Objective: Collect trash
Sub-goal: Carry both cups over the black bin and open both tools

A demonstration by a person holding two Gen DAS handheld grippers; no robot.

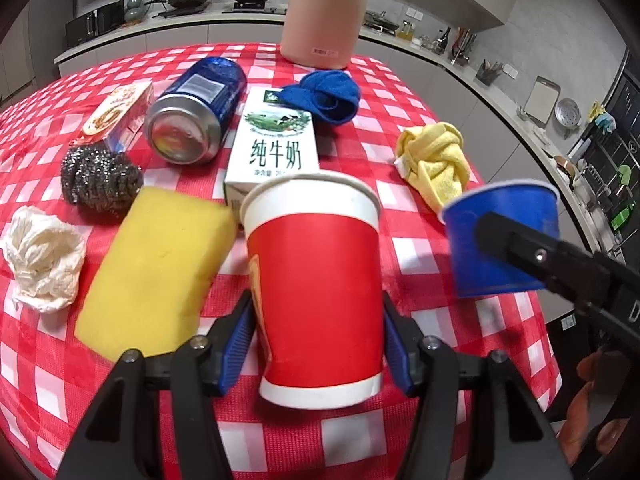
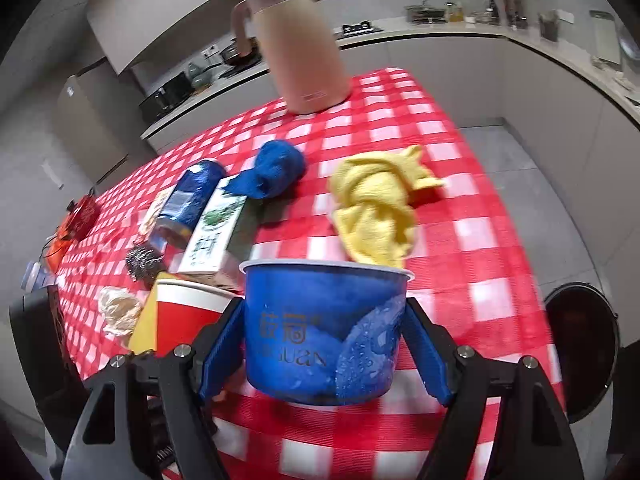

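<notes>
A red paper cup (image 1: 316, 288) with a white rim stands between the blue pads of my left gripper (image 1: 318, 344), and both pads press its sides. My right gripper (image 2: 324, 344) is shut on a blue paper cup (image 2: 320, 332), held a little above the checked tablecloth (image 2: 460, 240). In the left wrist view the blue cup (image 1: 500, 240) hangs at the right. A milk carton (image 1: 276, 148), a blue can (image 1: 196, 116) on its side, crumpled white paper (image 1: 42, 256) and a small snack box (image 1: 120, 112) lie beyond the red cup.
A yellow sponge (image 1: 156, 268), a steel scourer (image 1: 98, 178), a blue cloth (image 1: 324, 96) and a yellow cloth (image 1: 436, 160) lie on the table. A pink jug (image 1: 320, 12) stands at the far edge. A dark round bin (image 2: 580, 352) sits on the floor right of the table.
</notes>
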